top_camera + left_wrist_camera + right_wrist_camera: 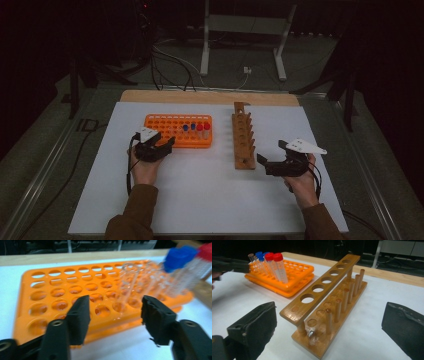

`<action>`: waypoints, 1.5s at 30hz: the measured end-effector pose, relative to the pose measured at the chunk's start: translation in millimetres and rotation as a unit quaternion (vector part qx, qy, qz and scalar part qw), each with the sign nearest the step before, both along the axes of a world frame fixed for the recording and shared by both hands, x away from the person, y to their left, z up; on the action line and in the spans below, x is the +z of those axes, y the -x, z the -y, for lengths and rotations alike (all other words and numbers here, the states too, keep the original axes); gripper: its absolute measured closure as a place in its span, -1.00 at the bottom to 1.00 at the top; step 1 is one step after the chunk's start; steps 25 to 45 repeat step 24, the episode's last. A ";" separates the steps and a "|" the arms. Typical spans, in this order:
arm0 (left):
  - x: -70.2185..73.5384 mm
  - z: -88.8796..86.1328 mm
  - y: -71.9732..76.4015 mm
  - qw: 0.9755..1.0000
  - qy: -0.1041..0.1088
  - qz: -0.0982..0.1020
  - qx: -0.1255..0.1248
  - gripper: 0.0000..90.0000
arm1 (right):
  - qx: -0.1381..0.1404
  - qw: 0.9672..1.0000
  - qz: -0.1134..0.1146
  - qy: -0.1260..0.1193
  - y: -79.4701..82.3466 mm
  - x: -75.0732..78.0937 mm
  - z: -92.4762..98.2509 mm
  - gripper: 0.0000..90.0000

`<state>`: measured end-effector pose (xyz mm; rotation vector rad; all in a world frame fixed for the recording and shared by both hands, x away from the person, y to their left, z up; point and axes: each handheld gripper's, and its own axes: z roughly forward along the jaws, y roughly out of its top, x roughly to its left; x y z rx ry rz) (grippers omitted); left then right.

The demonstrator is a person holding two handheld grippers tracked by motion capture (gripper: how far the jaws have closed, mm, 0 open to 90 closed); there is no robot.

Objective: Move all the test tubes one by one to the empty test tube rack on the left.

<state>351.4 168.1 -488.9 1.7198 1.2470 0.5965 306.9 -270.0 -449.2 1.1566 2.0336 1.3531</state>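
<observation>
- A white sheet (200, 195) covers most of a pale wooden table (210, 96), whose bare edge shows as a strip along the sheet's far side.
- An orange tube rack (165, 135) lies on the sheet, and everything below is placed from it.
- At the rack's right end stand capped tubes, two with blue caps (189, 127) and two with red caps (203, 126).
- An uncapped clear glass tube (127, 285) stands in a hole just beside the capped ones, on the rack's near side.
- The left gripper (170, 144) sits at the rack's near edge, pointing into it; its jaws stand apart with nothing pinched, the clear tube rising just beyond the gap.
- To the right of the rack, apart from it, a wooden peg rack (243, 140) runs away from the person.
- The right gripper (270, 155) is further right again, beside the wooden rack's near end, its jaws spread wide and empty.
- A sleeve (135, 210) in brown cloth covers each forearm.
- Beyond the rack, past the table, the room is dark: grey floor, loose cables (170, 65), and the white legs of a stand (242, 40).
</observation>
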 end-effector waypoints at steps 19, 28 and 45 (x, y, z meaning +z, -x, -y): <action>35.9 -49.8 90.5 0.996 0.014 0.092 0.010 -0.99 | -0.008 0.999 0.044 -0.027 20.9 -9.4 24.3 -1.00; 37.5 -52.1 95.4 0.995 0.014 0.097 0.010 -0.99 | -0.018 0.998 0.047 -0.037 23.9 -9.9 32.1 -1.00; 37.5 -52.1 95.4 0.995 0.014 0.097 0.010 -0.99 | -0.018 0.998 0.047 -0.037 23.9 -9.9 32.1 -1.00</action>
